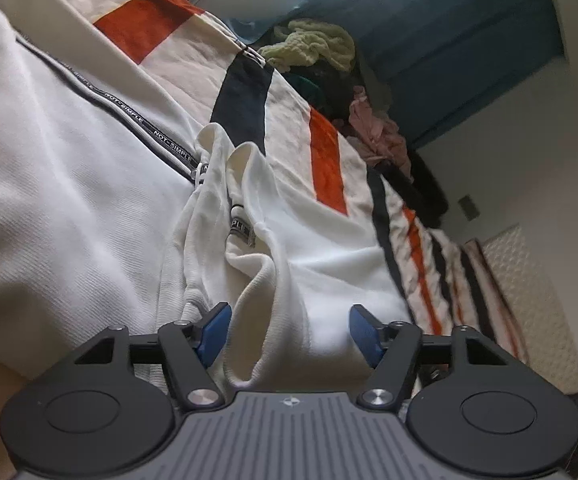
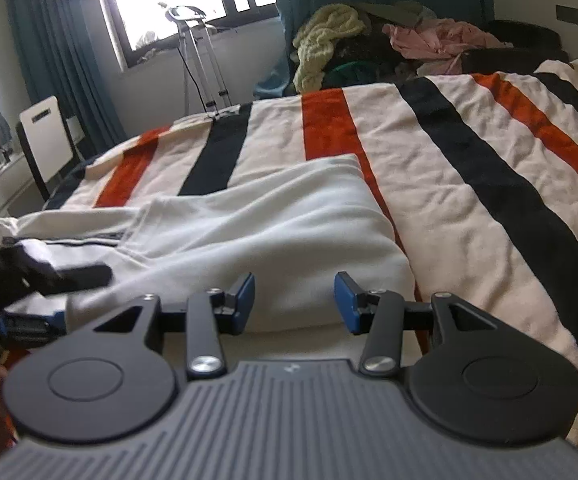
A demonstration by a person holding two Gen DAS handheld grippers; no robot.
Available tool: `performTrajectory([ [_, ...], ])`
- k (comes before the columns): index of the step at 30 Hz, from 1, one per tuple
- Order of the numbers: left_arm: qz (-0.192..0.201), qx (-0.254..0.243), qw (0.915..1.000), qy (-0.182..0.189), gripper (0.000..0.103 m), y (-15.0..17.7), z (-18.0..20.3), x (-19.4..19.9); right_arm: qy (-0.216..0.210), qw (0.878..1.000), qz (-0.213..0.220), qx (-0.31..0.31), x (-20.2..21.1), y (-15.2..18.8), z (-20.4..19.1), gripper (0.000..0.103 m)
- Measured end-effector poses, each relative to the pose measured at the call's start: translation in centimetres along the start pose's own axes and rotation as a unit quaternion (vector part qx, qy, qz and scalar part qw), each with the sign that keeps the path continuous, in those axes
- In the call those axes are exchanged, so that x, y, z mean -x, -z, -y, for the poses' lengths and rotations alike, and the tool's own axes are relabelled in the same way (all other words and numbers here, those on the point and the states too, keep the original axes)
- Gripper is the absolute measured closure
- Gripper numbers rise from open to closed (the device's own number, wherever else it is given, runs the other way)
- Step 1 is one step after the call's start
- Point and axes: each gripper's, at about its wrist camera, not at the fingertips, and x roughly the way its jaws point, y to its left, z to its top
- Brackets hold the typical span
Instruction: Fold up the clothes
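Both grippers sit wide open, left gripper [image 1: 291, 330] over the bunched collar of the white jacket [image 1: 69, 184], right gripper [image 2: 295, 302] at its folded edge (nothing pinched). It's spread on the striped blanket [image 2: 469, 168].

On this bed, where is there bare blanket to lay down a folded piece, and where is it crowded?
Free: the striped blanket right of the white garment, up to the clothes pile. A smaller strip lies between the garment's far edge and the bed's end. Crowded: the pile, and the left side, under the garment.
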Motion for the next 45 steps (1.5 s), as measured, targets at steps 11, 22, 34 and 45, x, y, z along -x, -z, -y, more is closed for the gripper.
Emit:
performTrajectory([
  [11, 0.021, -0.084, 0.9946, -0.058, 0.049, 1.5, 1.9, 0.1, 0.022, 0.999, -0.026, 0.014, -2.9, 1.6, -0.1, 0.057],
  [22, 0.097, -0.009, 0.9845, -0.146, 0.000, 1.8, 0.7, 8.7, 0.024, 0.999, -0.022, 0.025, -2.5, 2.1, 0.0, 0.057],
  [34, 0.103, 0.276, 0.9463, -0.133, 0.000, -2.5, -11.9, 14.7, 0.036, 0.999, -0.019, 0.021, -2.2, 2.6, -0.3, 0.057],
  [45, 0.294, 0.335, 0.8822, -0.152, 0.004, -4.2, -16.8, 15.9, 0.062, 0.997, -0.005, 0.042, -1.9, 3.2, -1.3, 0.057],
])
